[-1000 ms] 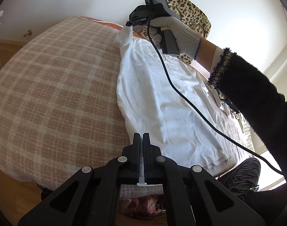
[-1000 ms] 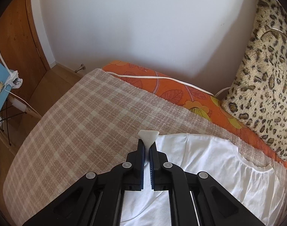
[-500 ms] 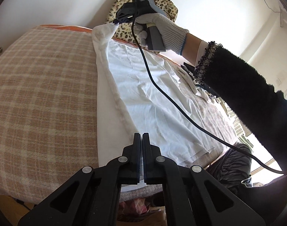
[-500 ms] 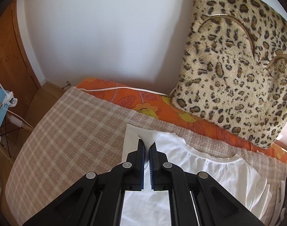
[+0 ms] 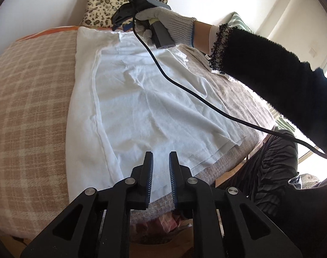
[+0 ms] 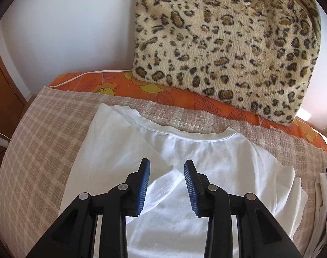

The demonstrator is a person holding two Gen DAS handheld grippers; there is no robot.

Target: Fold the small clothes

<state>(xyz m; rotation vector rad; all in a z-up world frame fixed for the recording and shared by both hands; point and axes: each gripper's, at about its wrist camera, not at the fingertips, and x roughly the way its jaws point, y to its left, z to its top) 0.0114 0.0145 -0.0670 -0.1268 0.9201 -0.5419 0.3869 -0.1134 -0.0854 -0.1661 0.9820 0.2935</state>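
A white T-shirt (image 5: pixel 146 107) lies flat on the beige checked bed cover (image 5: pixel 30 99), its left side folded inward over the body. My left gripper (image 5: pixel 161 161) is open and empty just above the shirt's bottom hem. In the right wrist view the shirt (image 6: pixel 217 163) shows its neckline toward the far edge, with a folded sleeve under the fingers. My right gripper (image 6: pixel 166 169) is open and empty above that fold. The right gripper (image 5: pixel 120 21) also shows in the left wrist view, held in a gloved hand over the collar end.
A leopard-print cushion (image 6: pixel 228 43) leans on the wall behind an orange floral sheet (image 6: pixel 185 96). A black cable (image 5: pixel 185 86) hangs across the shirt. More folded white cloth (image 6: pixel 322 193) lies at the right edge. The checked cover (image 6: pixel 34 150) extends left.
Both grippers were shut on the shirt's left edge, carried it to the right over the body, and have now opened and let it go. The fold lies flat.
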